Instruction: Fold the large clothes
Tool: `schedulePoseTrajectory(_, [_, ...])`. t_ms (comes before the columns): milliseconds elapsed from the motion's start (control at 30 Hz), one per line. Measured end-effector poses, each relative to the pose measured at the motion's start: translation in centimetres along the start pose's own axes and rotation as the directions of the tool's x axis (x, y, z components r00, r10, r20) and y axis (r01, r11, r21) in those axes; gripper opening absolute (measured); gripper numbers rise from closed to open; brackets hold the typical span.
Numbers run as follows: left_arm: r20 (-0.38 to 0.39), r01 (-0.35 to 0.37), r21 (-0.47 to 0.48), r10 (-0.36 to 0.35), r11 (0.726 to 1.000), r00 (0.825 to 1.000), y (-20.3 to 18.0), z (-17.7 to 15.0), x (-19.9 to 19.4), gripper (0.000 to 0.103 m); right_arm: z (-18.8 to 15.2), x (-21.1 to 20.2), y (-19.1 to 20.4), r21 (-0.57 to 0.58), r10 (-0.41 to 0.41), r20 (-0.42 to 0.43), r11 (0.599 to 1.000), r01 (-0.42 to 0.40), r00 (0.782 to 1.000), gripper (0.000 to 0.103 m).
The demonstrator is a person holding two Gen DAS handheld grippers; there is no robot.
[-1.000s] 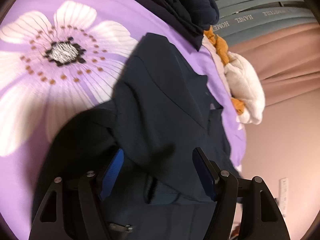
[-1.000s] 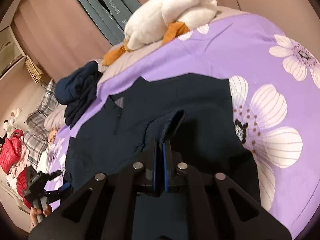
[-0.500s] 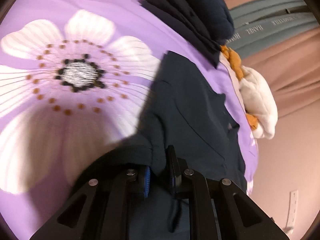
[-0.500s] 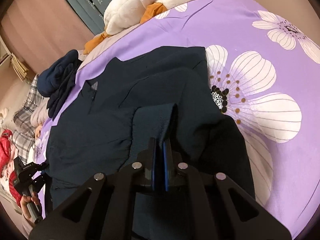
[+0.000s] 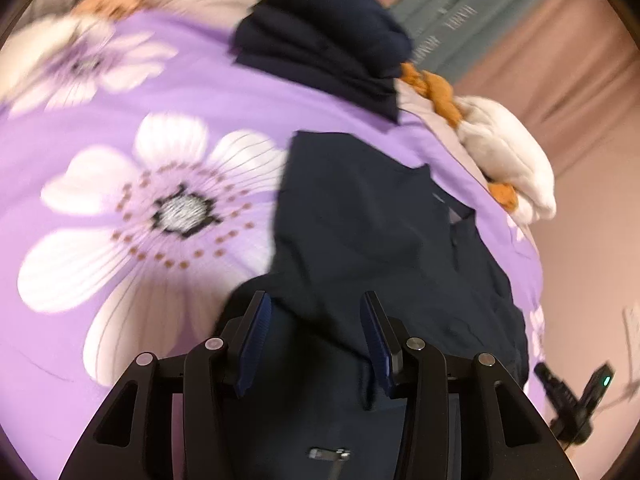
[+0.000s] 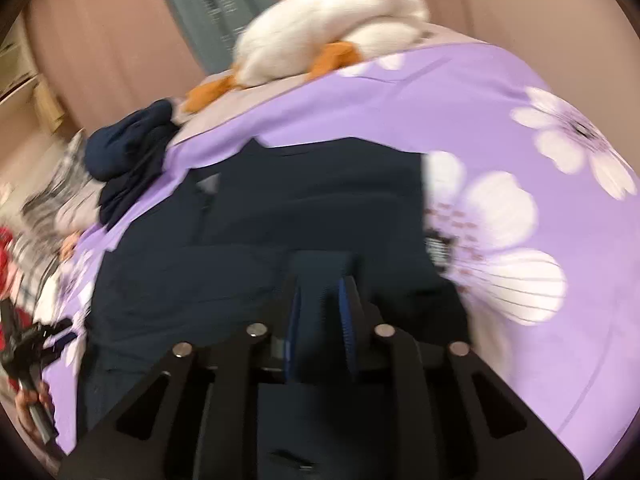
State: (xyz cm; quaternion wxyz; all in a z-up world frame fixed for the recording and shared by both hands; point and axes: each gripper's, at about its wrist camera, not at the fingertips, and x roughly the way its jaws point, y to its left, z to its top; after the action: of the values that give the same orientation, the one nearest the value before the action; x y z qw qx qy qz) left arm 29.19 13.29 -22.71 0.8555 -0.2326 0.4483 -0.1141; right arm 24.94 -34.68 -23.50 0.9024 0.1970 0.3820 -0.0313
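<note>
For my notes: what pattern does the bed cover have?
The bed cover is purple with large white flowers; the left wrist view shows it best.

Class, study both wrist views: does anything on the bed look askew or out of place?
Yes. The dark jacket lies rumpled, its ribbed cuff standing up between the right gripper's opening jaws.

A bed (image 5: 200, 92) fills most of both views, covered with a purple sheet printed with big white flowers (image 5: 160, 216). Behind it hang pinkish-beige curtains (image 6: 120, 40), with a grey-green lettered panel (image 5: 460, 24) between them. Pale shelving (image 6: 20, 80) stands at the left edge of the right wrist view. A plain pinkish wall (image 5: 592, 264) carries a white socket plate (image 5: 632, 332). The light is soft and indoor.
</note>
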Motion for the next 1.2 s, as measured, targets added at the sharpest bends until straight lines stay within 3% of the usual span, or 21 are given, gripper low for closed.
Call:
schedulePoseTrajectory(133, [-0.031,-0.007,0.152,0.012,0.988,0.999,-4.8,-0.2,1.9,0.044,-0.2,2.0,3.7,-0.103,0.03,-0.06,0.994,-0.036,0.998,0.023])
schedulePoseTrajectory(267, [-0.089,-0.005,0.307,0.034,0.952,0.995,-8.6,-1.6,5.3,0.044,-1.2,4.3,6.4,-0.201,0.004,-0.113,0.979,-0.027,0.994,0.023])
schedulePoseTrajectory(433, [-0.13,-0.023,0.426,0.087,0.904,0.988,-9.2,-4.2,7.9,0.044,-3.1,6.0,6.6,-0.276,-0.041,-0.155,0.961,-0.003,0.987,0.019])
schedulePoseTrajectory(567, [-0.117,-0.01,0.445,0.069,0.895,0.991,-8.3,-5.0,7.7,0.045,-4.2,6.0,5.9,-0.276,-0.025,-0.147,0.961,-0.017,0.989,0.018])
schedulePoseTrajectory(733, [-0.128,-0.023,0.409,0.083,0.912,0.988,-8.3,-4.7,7.1,0.05,-4.3,6.3,6.4,-0.29,-0.051,-0.146,0.957,0.006,0.988,0.019])
schedulePoseTrajectory(767, [-0.129,-0.028,0.404,0.088,0.914,0.988,-8.4,-4.7,6.6,0.059,-4.0,6.0,6.6,-0.28,-0.051,-0.152,0.96,0.007,0.987,0.022])
schedulePoseTrajectory(833, [-0.115,-0.036,0.413,0.091,0.91,0.989,-8.7,-5.1,5.5,0.072,-4.0,5.0,6.6,-0.243,-0.015,-0.16,0.97,-0.024,0.987,0.04])
schedulePoseTrajectory(900, [-0.091,-0.065,0.441,0.116,0.895,0.989,-9.0,-5.9,3.9,0.073,-4.2,3.3,6.7,-0.213,0.024,-0.149,0.975,-0.056,0.988,0.047])
schedulePoseTrajectory(1000, [-0.075,-0.079,0.45,0.126,0.89,0.989,-9.1,-7.1,1.8,0.073,-5.3,0.5,6.9,-0.204,0.027,-0.133,0.977,-0.054,0.991,0.049])
schedulePoseTrajectory(1133, [-0.061,-0.077,0.454,0.117,0.888,0.991,-9.1,-8.7,-0.3,0.091,-7.6,-2.0,6.8,-0.173,0.036,-0.151,0.983,-0.063,0.988,0.056])
schedulePoseTrajectory(1200, [-0.064,-0.07,0.455,0.11,0.888,0.992,-9.1,-9.7,-1.3,0.091,-9.0,-3.0,6.7,-0.161,0.038,-0.164,0.985,-0.064,0.986,0.059])
